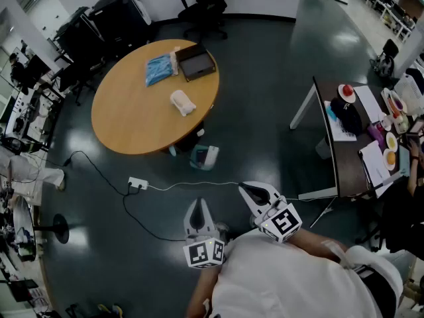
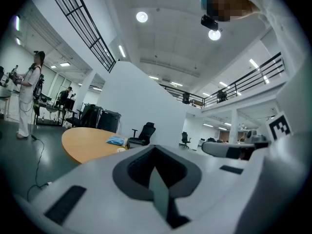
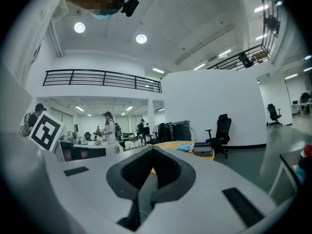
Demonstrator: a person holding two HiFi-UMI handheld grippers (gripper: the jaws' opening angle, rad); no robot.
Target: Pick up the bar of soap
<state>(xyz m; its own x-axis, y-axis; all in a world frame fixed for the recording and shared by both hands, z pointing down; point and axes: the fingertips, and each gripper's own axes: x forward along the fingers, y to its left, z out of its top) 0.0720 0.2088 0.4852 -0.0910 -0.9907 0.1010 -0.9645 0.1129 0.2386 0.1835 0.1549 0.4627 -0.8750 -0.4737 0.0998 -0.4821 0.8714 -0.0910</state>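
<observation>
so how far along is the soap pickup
Nothing looks done yet. The pale lump that is probably the soap lies untouched on the round table. In hand: nothing; the left gripper and right gripper are both shut and empty, over the floor well short of the table. Left to do: get to the table, open a gripper, close on the soap and lift it.

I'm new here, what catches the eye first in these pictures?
The round wooden table stands out on the dark floor, carrying a blue packet, a dark box and a small white lump, perhaps soap. At the bottom of the head view, the person holds the left gripper and right gripper close to the body, both shut and empty.
</observation>
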